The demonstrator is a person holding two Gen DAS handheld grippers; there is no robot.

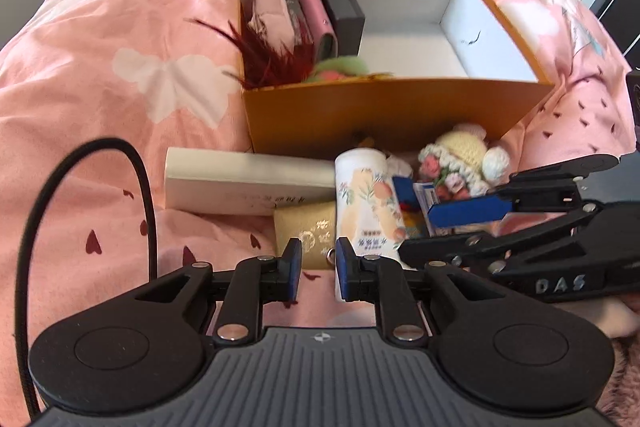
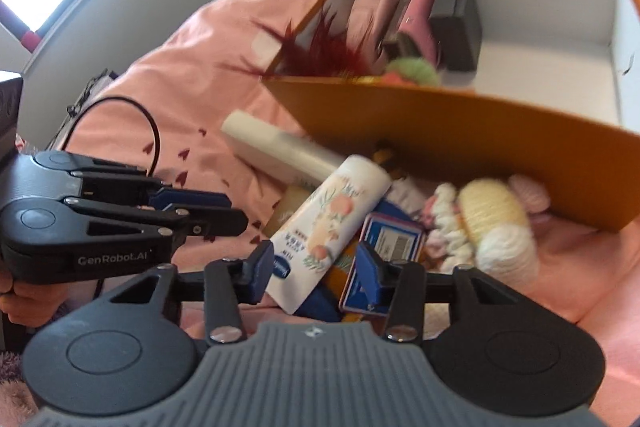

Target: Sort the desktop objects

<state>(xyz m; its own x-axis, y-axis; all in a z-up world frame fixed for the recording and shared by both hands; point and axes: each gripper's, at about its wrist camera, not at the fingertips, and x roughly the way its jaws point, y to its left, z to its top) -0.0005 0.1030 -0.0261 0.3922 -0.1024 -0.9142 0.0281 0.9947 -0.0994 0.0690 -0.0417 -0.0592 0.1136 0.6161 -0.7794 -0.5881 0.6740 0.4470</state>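
An orange box (image 1: 384, 115) with a white inside sits on a pink bedspread; it also shows in the right wrist view (image 2: 460, 131). In front of it lie a peach-print tube (image 1: 368, 203), a cream book-like box (image 1: 240, 183), a gold pouch (image 1: 308, 231) and a crocheted doll (image 1: 464, 159). My left gripper (image 1: 318, 269) is open and empty, low beside the tube's near end. My right gripper (image 2: 316, 271) is open with its fingers either side of the tube (image 2: 332, 223) and a blue card (image 2: 384, 247). It enters the left wrist view from the right.
Inside the box's left end stand a pink cloth bundle (image 1: 268, 11), a pink case (image 1: 316, 15), a dark grey box (image 1: 346, 17), red feathers (image 1: 272, 55) and a green fluffy item (image 1: 340, 67). A black cable (image 1: 132, 171) loops at left.
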